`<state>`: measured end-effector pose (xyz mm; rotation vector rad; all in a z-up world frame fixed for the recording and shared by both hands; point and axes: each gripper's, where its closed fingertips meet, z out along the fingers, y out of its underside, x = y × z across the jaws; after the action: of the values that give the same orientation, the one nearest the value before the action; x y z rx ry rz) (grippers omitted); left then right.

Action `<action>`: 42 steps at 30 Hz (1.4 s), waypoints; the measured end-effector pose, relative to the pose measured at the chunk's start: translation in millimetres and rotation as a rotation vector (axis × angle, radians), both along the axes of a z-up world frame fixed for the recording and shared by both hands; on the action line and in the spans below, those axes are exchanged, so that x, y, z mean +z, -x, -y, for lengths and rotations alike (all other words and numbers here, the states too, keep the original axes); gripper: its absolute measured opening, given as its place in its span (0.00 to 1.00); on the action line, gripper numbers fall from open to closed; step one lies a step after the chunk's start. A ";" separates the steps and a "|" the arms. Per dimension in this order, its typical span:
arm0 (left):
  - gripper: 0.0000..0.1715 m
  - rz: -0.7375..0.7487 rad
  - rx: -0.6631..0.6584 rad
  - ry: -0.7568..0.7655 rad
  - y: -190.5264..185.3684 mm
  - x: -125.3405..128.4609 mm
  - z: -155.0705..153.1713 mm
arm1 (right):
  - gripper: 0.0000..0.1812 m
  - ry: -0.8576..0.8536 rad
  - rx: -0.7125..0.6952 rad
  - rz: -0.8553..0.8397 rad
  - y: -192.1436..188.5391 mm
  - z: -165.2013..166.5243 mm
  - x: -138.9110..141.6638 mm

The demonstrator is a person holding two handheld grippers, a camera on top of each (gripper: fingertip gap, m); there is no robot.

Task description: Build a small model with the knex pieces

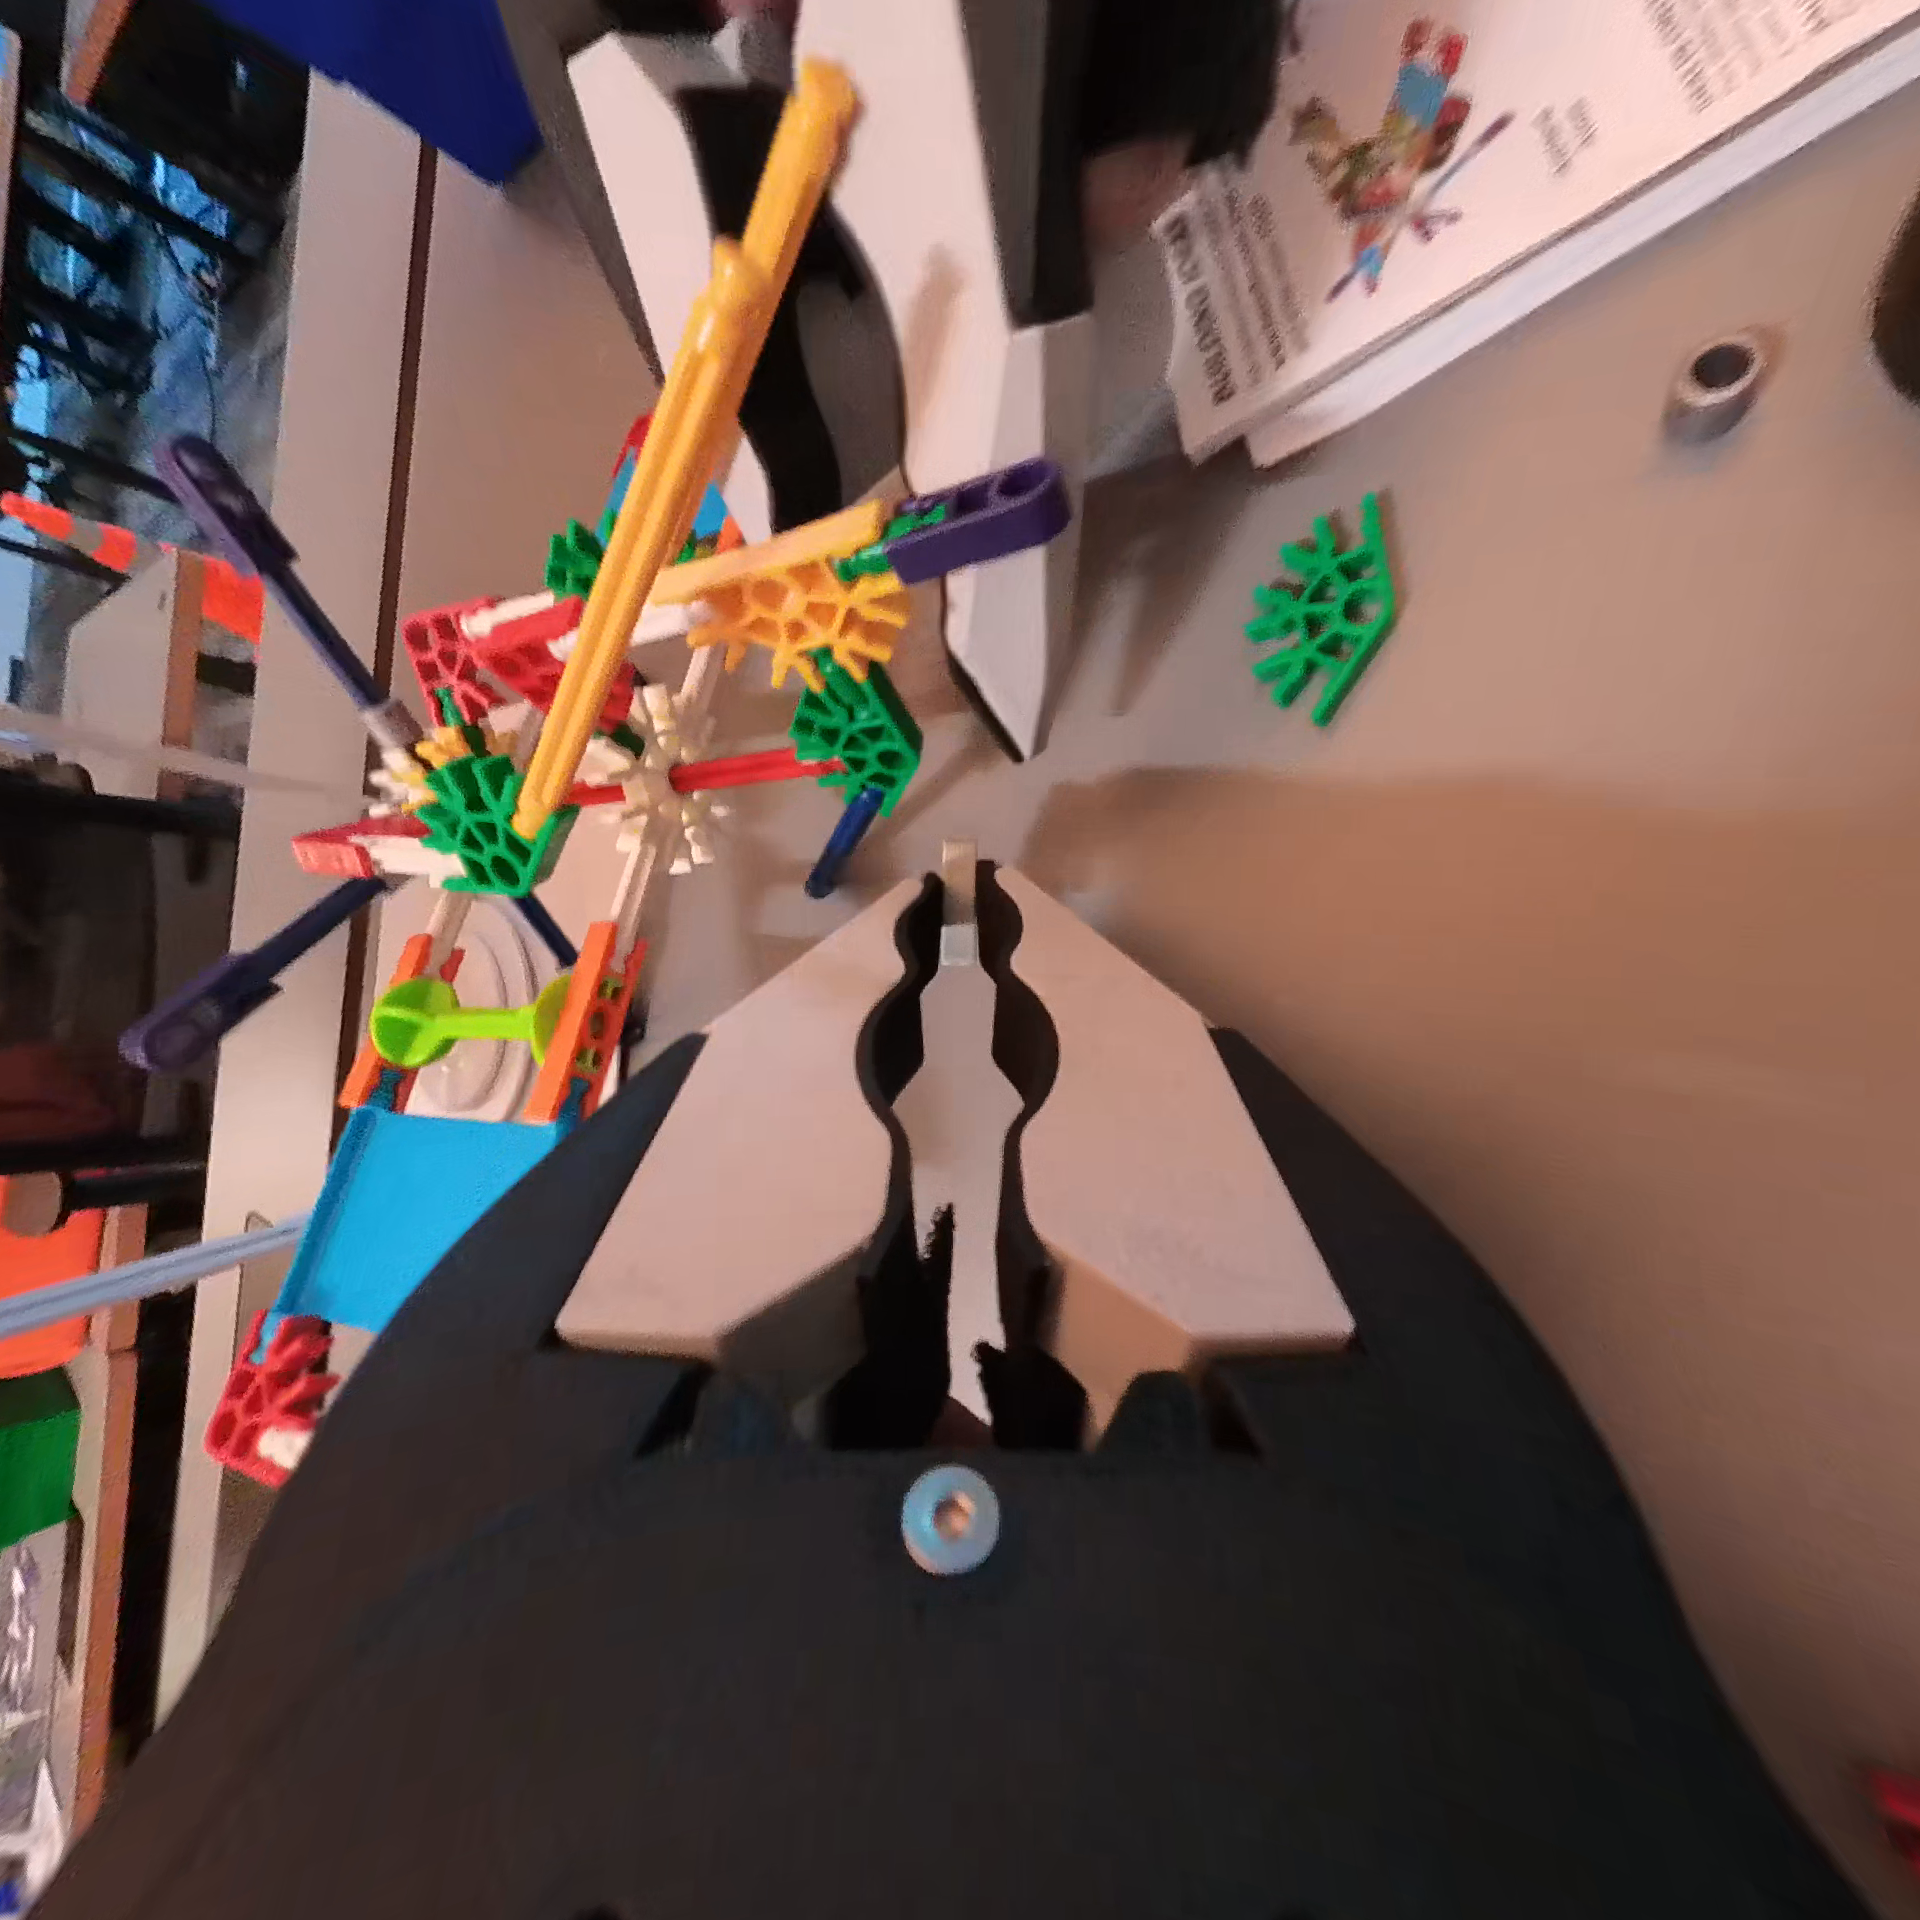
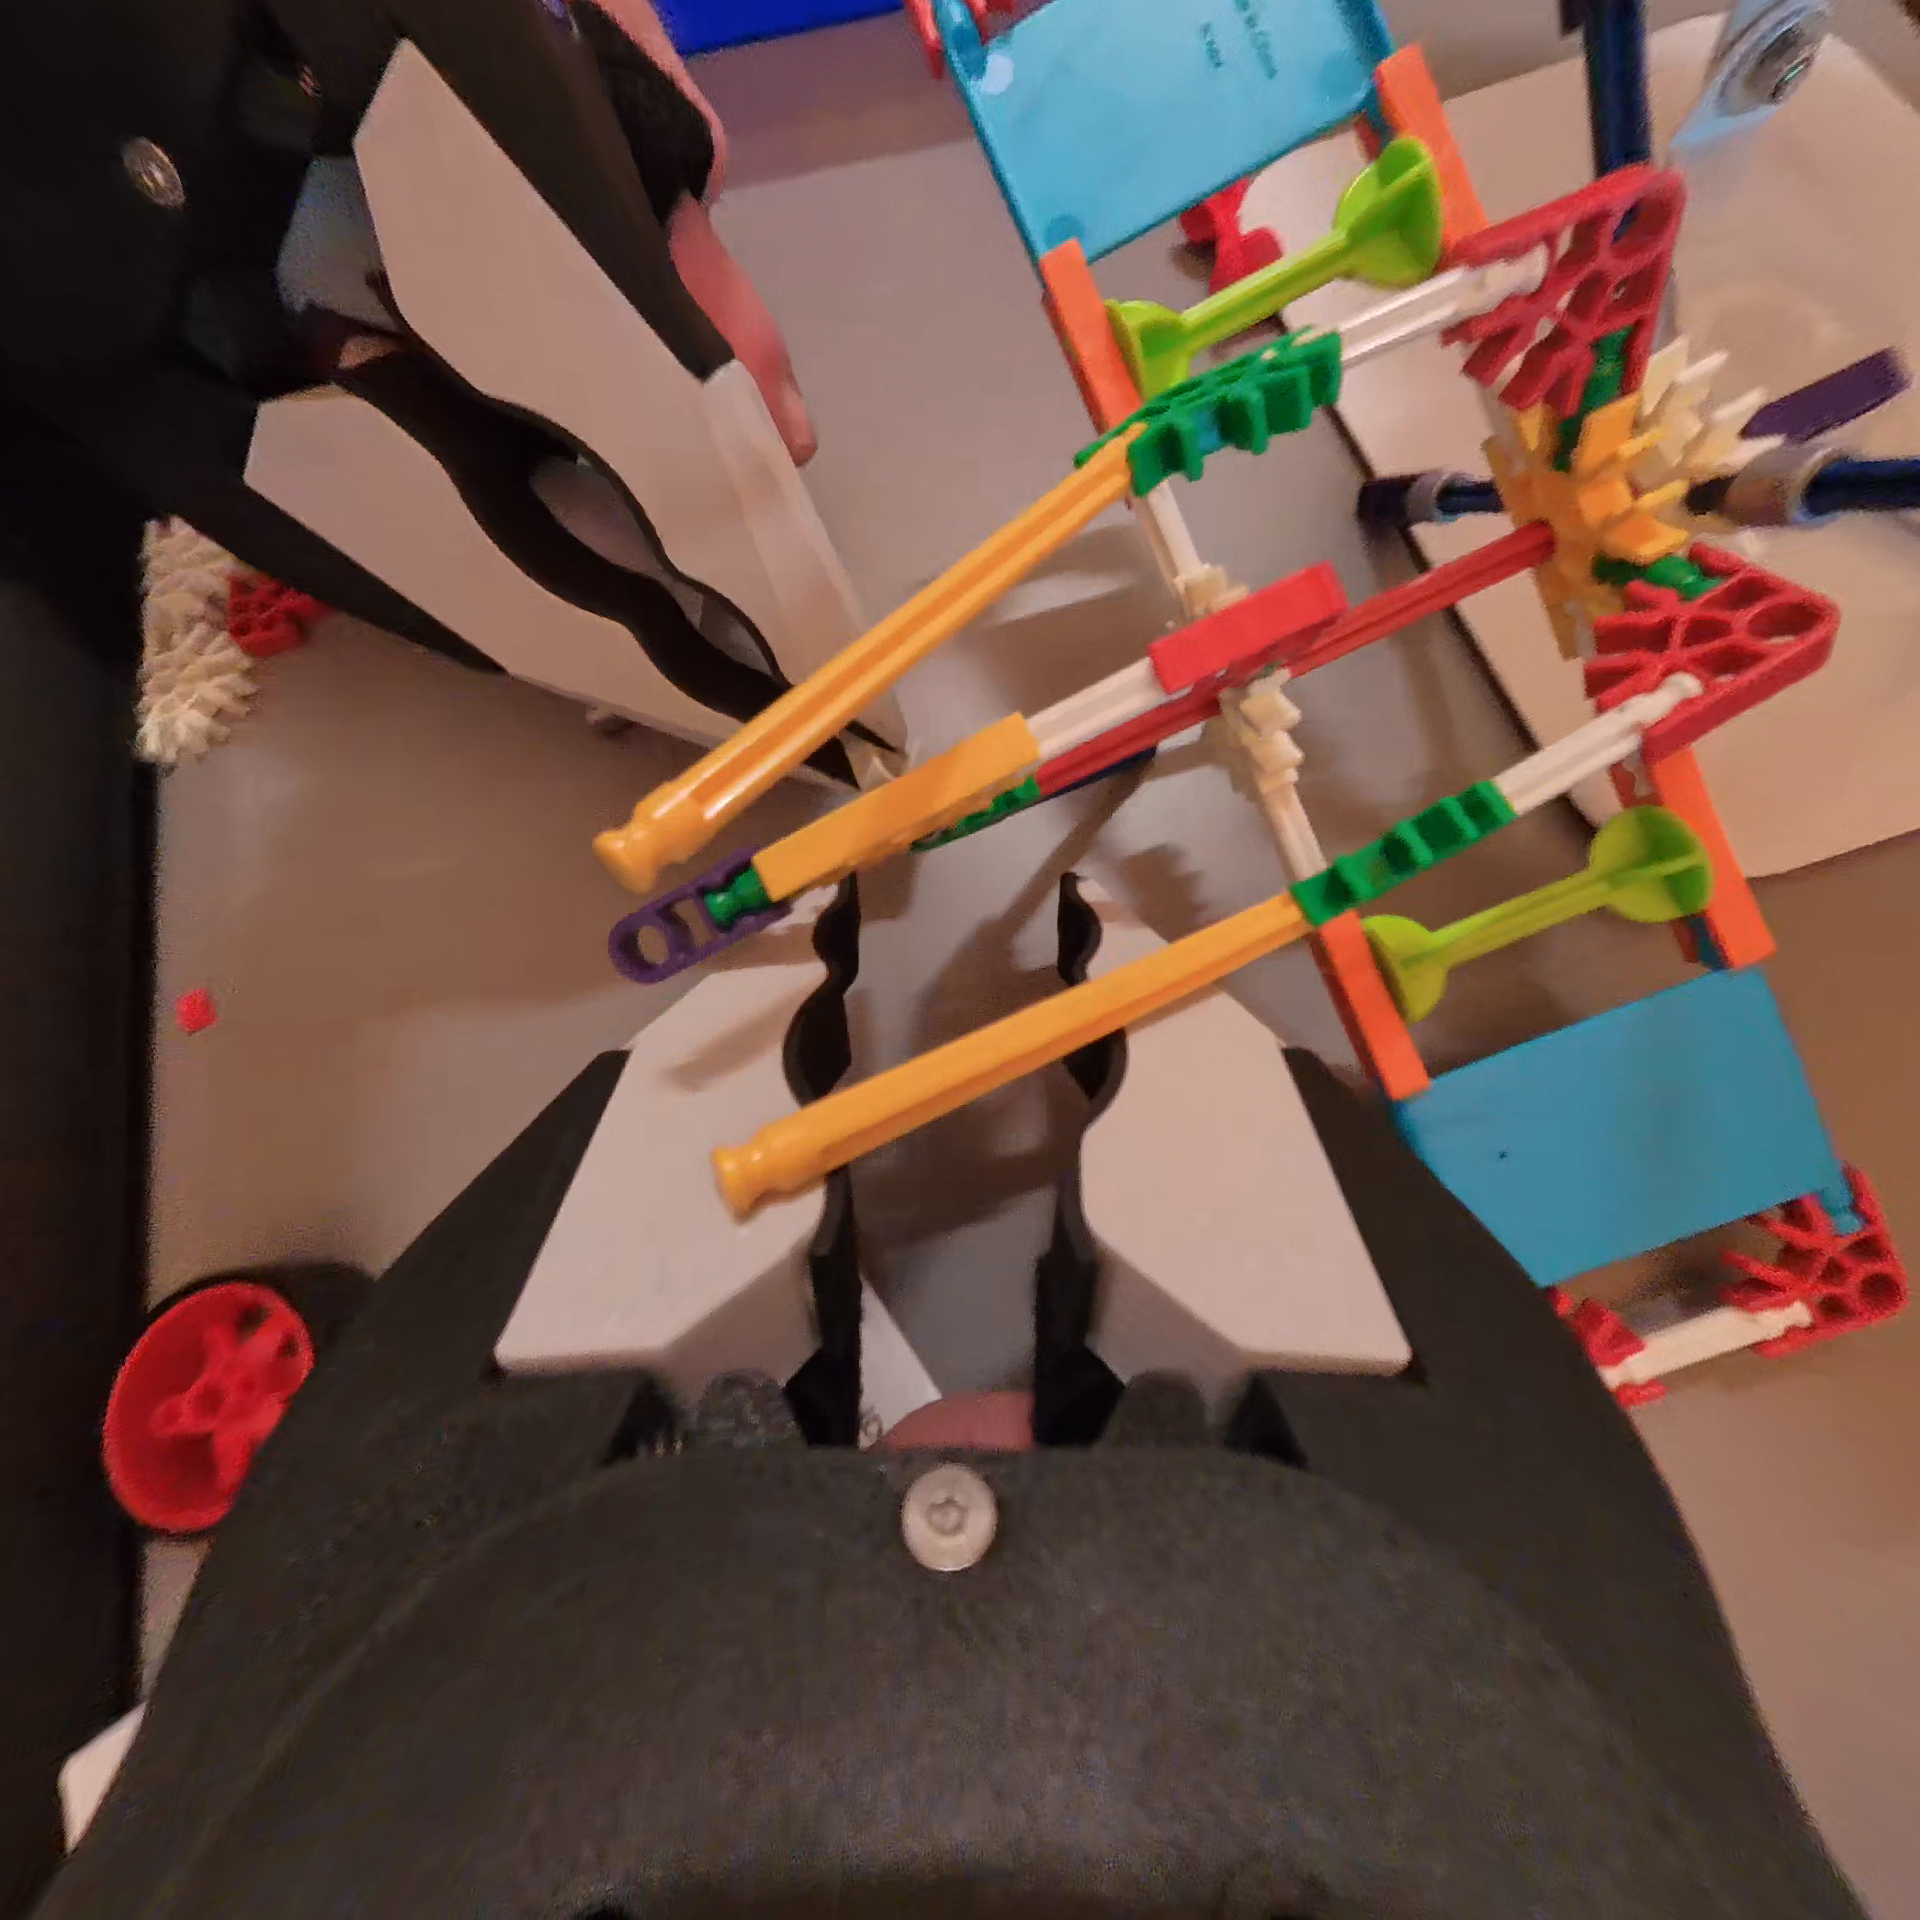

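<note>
A colourful rod-and-connector model (image 1: 582,748) with blue panels, yellow rods and red and green connectors stands on the beige table (image 1: 1455,1039). My left gripper (image 1: 961,894) is shut on a small grey-white piece (image 1: 958,920) at its tips, just right of the model. It also shows in the right wrist view (image 2: 878,753), beside a yellow rod (image 2: 831,696). My right gripper (image 2: 956,894) has its jaws apart. Another yellow rod (image 2: 1018,1060) crosses over its fingers, and a yellow connector with a purple clip (image 2: 665,930) lies at its tips. The right gripper also shows in the left wrist view (image 1: 935,582).
A loose green connector (image 1: 1325,608) lies on the table near an instruction booklet (image 1: 1455,229) and a metal insert (image 1: 1720,390). A red wheel (image 2: 208,1403), a white connector (image 2: 192,644), a small red piece (image 2: 194,1010) and a hand (image 2: 748,343) are at the left. Both grippers' tips are close together, under 4 cm apart. My right tips are roughly 5 cm from the loose green connector (image 1: 1325,608).
</note>
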<state>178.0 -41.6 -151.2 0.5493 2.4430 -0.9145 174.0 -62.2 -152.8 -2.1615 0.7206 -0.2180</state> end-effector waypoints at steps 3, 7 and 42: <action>0.02 -0.024 0.027 -0.002 -7.8 -6.0 -1.9 | 0.19 -0.017 -0.064 0.059 -12.9 -3.3 3.4; 0.02 -0.015 0.058 0.044 -18.3 -1.7 3.1 | 0.16 -0.015 -0.065 0.098 -16.6 -6.8 4.3; 0.02 0.021 0.062 0.242 -25.3 27.6 58.3 | 0.11 0.140 -0.182 0.239 -37.9 29.2 -0.5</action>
<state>203.3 -99.9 -123.6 0.3926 2.2742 -1.1517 211.9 -91.4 -153.3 -2.1524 0.7821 -0.6285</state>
